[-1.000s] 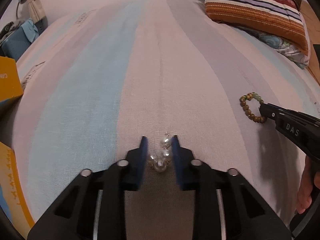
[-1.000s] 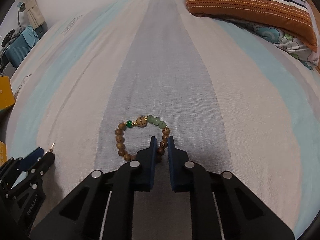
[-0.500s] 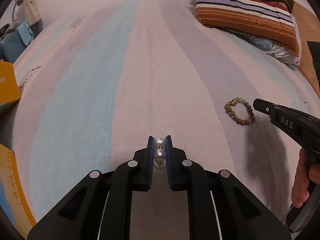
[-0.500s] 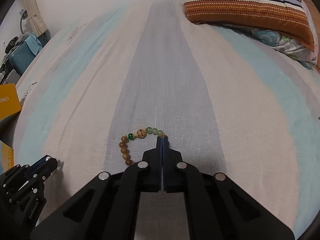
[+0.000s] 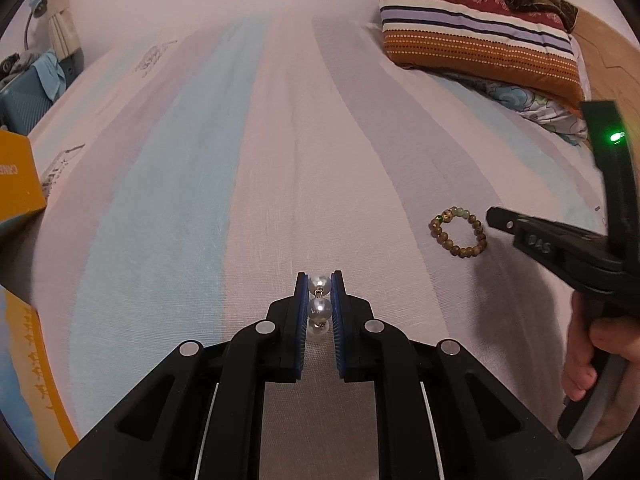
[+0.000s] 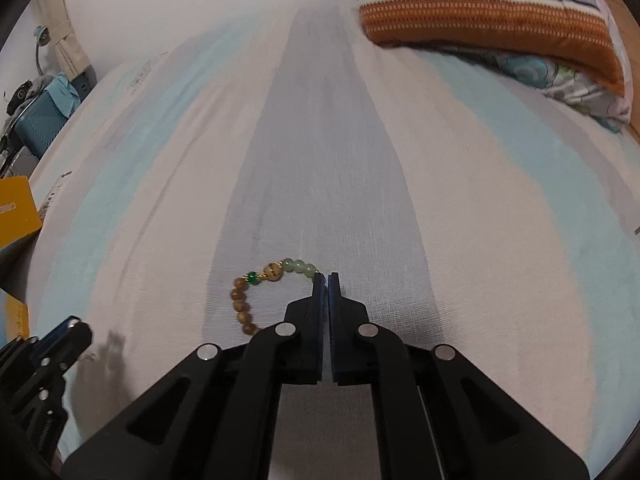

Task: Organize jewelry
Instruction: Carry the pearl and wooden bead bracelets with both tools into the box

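Note:
A short string of three pearls [image 5: 319,309] with gold links is pinched between the blue pads of my left gripper [image 5: 320,280], just above the striped bedsheet [image 5: 280,160]. A bracelet [image 6: 244,304] of brown wooden and green beads lies on the sheet. My right gripper [image 6: 325,278] is shut, its tips at the bracelet's green end, and its left finger hides the beads behind it. In the left wrist view the bracelet [image 5: 458,233] lies as a whole ring, with the right gripper [image 5: 494,216] at its right edge and a hand on the handle. The left gripper [image 6: 60,340] shows at the lower left.
A striped pillow [image 5: 472,36] on a floral pillow lies at the bed's far right. A yellow box [image 5: 16,184] sits at the left edge, with another yellow box [image 5: 32,360] nearer. A blue case [image 5: 24,104] stands beyond the bed.
The left jaws closed on the pearls and rose a little with them. The right jaws closed at the bracelet's edge, and the bracelet's near side slipped out of the gap.

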`<state>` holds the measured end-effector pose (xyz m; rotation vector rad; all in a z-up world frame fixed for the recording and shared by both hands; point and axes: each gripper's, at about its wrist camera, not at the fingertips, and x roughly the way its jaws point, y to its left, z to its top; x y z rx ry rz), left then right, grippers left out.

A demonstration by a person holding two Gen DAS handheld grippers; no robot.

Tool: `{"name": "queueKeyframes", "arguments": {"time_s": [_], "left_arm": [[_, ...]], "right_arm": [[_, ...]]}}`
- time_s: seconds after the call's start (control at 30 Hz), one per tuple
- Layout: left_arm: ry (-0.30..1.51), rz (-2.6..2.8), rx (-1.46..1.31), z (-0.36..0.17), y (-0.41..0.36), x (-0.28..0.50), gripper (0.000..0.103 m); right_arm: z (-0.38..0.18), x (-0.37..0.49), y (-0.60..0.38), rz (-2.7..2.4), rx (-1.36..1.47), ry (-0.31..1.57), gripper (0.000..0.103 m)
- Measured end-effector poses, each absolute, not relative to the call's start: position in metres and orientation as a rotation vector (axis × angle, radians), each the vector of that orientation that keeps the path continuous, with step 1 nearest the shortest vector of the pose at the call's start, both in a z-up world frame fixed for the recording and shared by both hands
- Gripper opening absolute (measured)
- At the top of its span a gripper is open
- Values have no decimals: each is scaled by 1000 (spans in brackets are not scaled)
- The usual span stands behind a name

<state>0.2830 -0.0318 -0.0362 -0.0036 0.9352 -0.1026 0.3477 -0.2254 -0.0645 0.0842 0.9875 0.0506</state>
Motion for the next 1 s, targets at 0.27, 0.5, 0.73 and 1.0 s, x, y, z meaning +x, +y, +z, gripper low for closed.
{"name": "queueKeyframes", "arguments": {"time_s": [0.27,0.5,0.73,1.0], "left_arm": [[939,-102,-2,-39,-33,285,11],[938,-99,3,-39,-34,285,10],[918,-106,-2,-33,-31,282,11],[903,-112,-7,-26,-30,275,11]], "right_arm": [[-81,355,-227,39,102,1003,35],[-74,348,-220,41,74,984,7],[-47,337,-218,60,84,921,7],[-12,319,-210,82,65,837,7]]}}
